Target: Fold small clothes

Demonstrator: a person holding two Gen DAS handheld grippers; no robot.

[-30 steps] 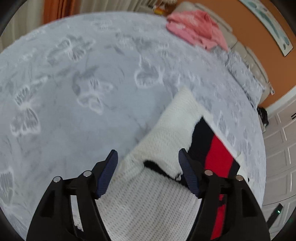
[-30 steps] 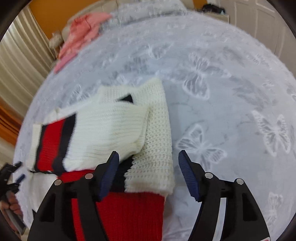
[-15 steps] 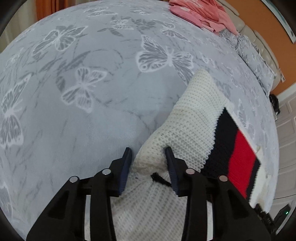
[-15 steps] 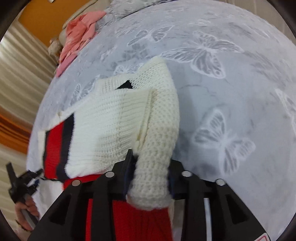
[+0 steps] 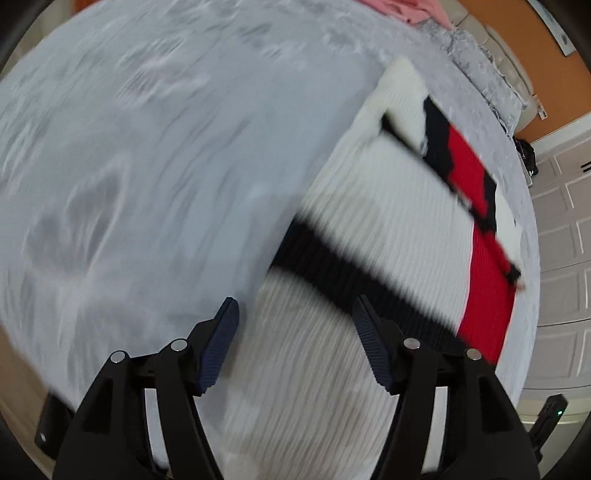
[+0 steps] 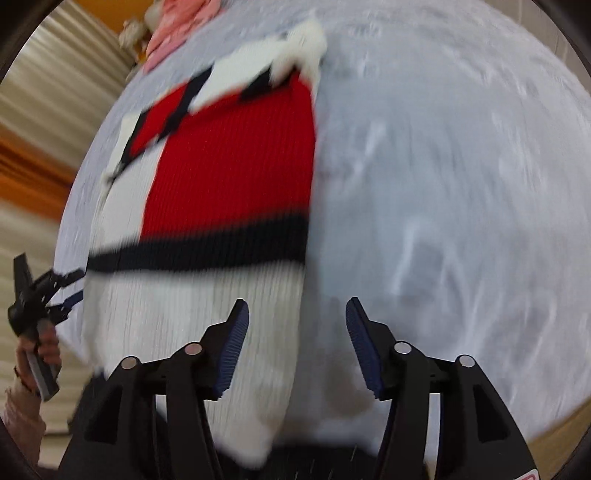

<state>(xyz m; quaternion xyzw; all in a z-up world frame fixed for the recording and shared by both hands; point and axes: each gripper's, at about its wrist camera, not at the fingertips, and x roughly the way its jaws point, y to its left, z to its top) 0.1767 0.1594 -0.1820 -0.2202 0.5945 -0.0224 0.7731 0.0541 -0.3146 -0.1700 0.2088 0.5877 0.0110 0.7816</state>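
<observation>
A small knitted sweater [image 5: 388, 206], white with red and black blocks, lies flat on a grey butterfly-print bedspread [image 5: 147, 166]. Its sleeves lie folded across the far end. My left gripper [image 5: 295, 325] is open and empty above the sweater's near white hem, at its left edge. In the right wrist view the sweater [image 6: 229, 166] fills the left half. My right gripper [image 6: 295, 325] is open and empty over the hem's right edge. The left gripper [image 6: 64, 295] shows there at the far left, held by a hand. Both views are motion-blurred.
A pink garment [image 6: 177, 26] lies at the far end of the bed, also showing in the left wrist view [image 5: 410, 9]. A grey pillow [image 5: 480, 62] lies by the orange wall. White panelled doors [image 5: 565, 240] stand to the right. Curtains [image 6: 55, 92] hang at the left.
Both grippers were shut on the sweater's folded sleeves half a second ago. They have let go, opened and pulled back toward the near hem. The sleeves now lie folded across the far end.
</observation>
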